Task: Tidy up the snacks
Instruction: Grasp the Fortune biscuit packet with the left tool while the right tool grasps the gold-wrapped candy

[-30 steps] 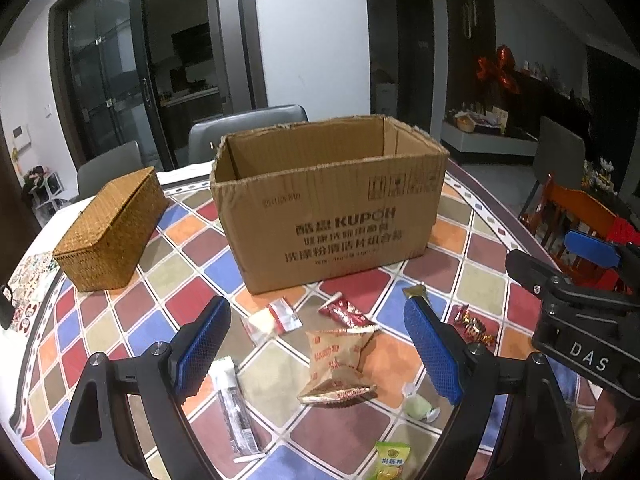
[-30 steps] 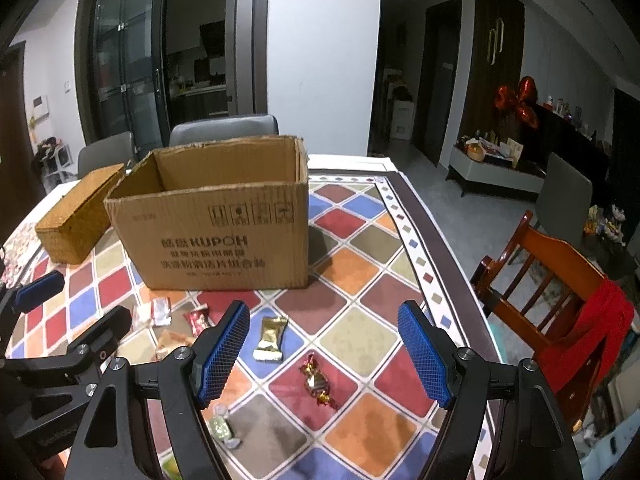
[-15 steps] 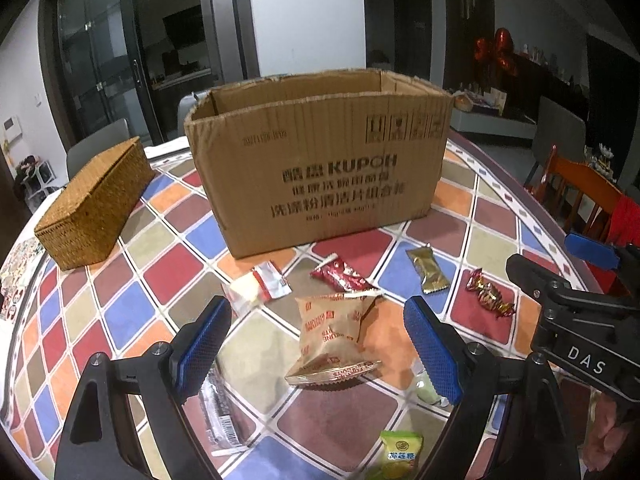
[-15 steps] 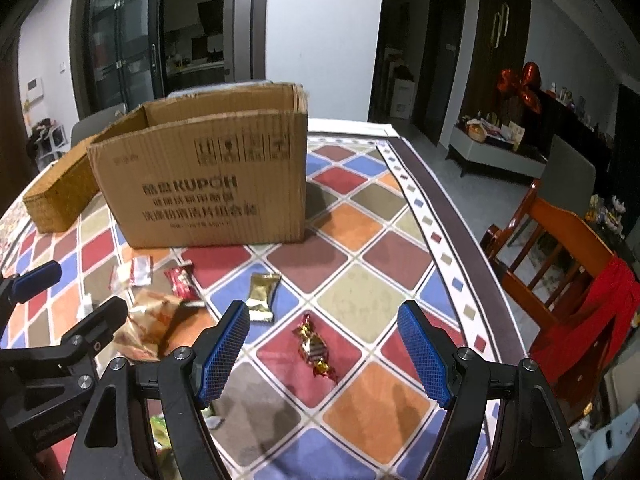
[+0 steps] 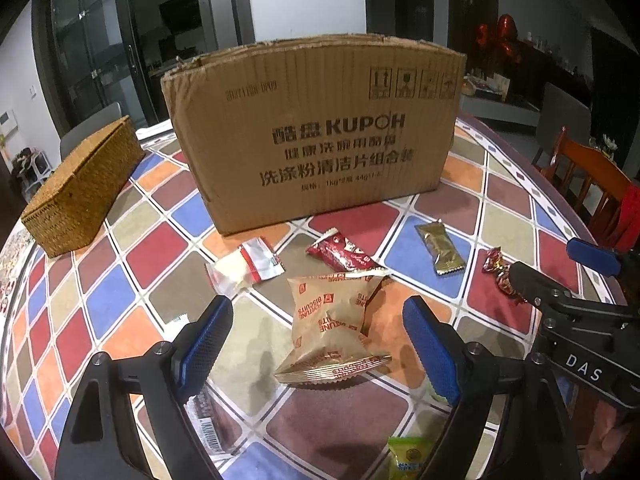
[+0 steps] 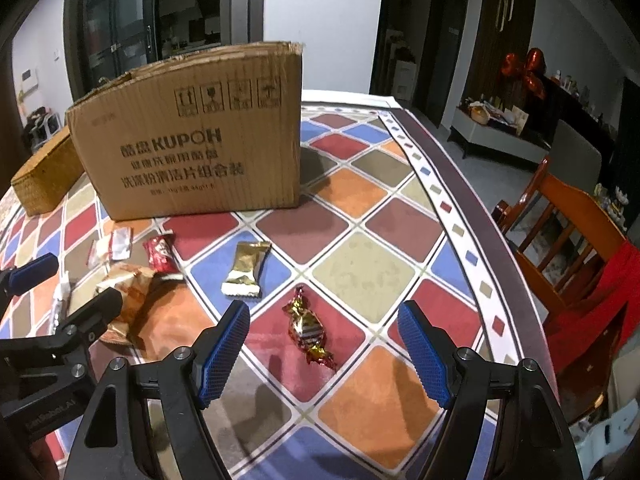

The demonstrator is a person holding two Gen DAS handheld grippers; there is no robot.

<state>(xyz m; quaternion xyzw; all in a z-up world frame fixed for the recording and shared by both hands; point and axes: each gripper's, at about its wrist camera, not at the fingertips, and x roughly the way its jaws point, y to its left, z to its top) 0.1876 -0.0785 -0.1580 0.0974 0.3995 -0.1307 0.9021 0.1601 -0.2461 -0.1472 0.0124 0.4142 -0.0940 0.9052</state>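
the left claw (image 5: 318, 344) stands apart and empty above the tan biscuit packet (image 5: 332, 320), which lies on the table (image 5: 120, 300) toward its near edge. the right claw (image 6: 322, 354) stands apart and empty over the foil-wrapped candy (image 6: 306, 326), close to the table's right edge. bare cloth lies around the candy. the cardboard box (image 5: 316, 132) blocks the table's middle, with the wicker basket (image 5: 84, 188) at the left edge. a gold sachet (image 6: 245, 267) and a red wrapper (image 5: 340, 254) lie between box and claws.

You are looking at a brown cardboard box (image 5: 316, 132) printed in black, sitting on a tablecloth (image 6: 360, 264) chequered in red, blue, orange and beige diamonds; a gold-wrapped snack (image 6: 246, 268), a red sachet (image 5: 340, 254) and a golden-brown wicker basket (image 5: 80, 192) are lying around it.
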